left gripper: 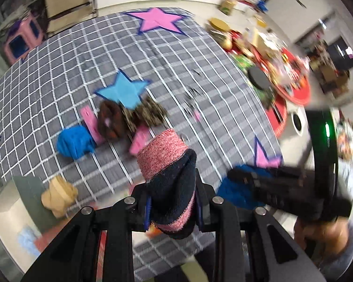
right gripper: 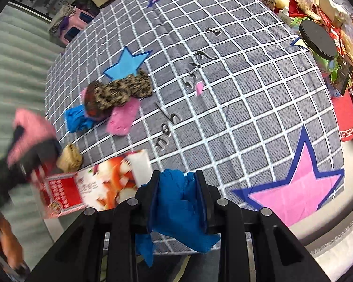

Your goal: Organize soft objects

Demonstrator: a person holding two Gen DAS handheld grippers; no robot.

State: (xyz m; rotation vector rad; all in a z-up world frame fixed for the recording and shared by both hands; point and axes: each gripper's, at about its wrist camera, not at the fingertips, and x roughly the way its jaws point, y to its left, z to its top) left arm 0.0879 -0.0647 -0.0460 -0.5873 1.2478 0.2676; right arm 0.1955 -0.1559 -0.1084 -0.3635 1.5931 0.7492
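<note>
My left gripper (left gripper: 173, 208) is shut on a navy and pink knit sock (left gripper: 169, 176), held above the checked bedspread (left gripper: 58, 75). My right gripper (right gripper: 178, 199) is shut on a blue cloth (right gripper: 176, 206); it shows blurred at the right of the left wrist view (left gripper: 282, 188). On the spread lie a leopard-print piece (right gripper: 120, 91), a pink cloth (right gripper: 122, 117), another blue cloth (right gripper: 76, 118) and a tan bundle (right gripper: 70, 157). The left gripper with the sock appears blurred at the left of the right wrist view (right gripper: 28, 141).
A red printed box (right gripper: 91, 188) sits at the spread's near edge. Jars with black lids (right gripper: 317, 40) and red clutter (right gripper: 350, 108) crowd the right side. A pink stool (right gripper: 75, 23) stands beyond the bed's far left.
</note>
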